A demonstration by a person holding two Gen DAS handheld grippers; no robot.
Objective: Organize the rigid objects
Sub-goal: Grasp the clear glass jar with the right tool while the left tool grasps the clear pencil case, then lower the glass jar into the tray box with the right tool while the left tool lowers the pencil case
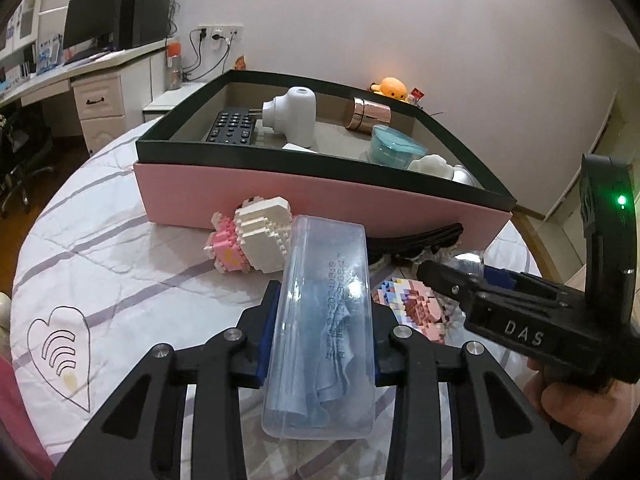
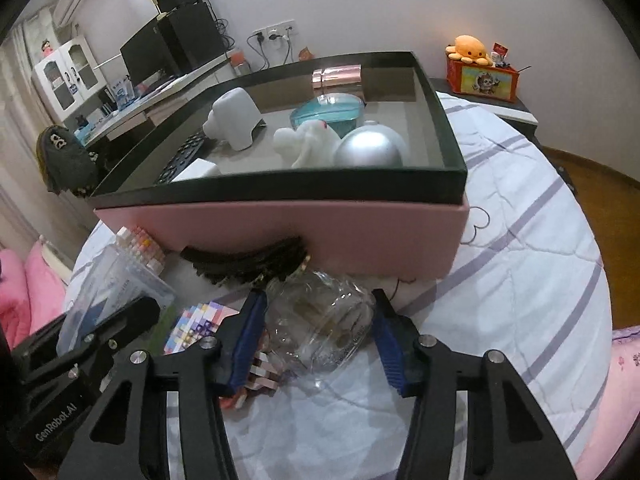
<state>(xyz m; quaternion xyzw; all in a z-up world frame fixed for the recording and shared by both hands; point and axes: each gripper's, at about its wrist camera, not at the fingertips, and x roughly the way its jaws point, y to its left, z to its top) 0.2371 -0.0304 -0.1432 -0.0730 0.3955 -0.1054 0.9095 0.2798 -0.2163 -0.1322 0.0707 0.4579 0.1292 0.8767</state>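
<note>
My left gripper [image 1: 322,312] is shut on a clear plastic case [image 1: 325,320] with blue cloth inside, held above the table in front of the pink box [image 1: 320,200]. The case also shows in the right wrist view [image 2: 116,292]. My right gripper [image 2: 318,316] has its fingers on both sides of a clear glass jar [image 2: 320,320] lying on the table; whether the pads press it I cannot tell. The right gripper shows in the left wrist view [image 1: 440,276]. The pink box [image 2: 280,236] with a dark green rim holds a remote, a white device, a rose-gold cylinder, a teal container.
On the round quilted table lie a white and pink brick figure [image 1: 252,236], a flat multicoloured brick piece [image 1: 412,304] and a black hair clip [image 2: 248,260] against the box front. A desk with a monitor [image 1: 96,20] stands at the back left.
</note>
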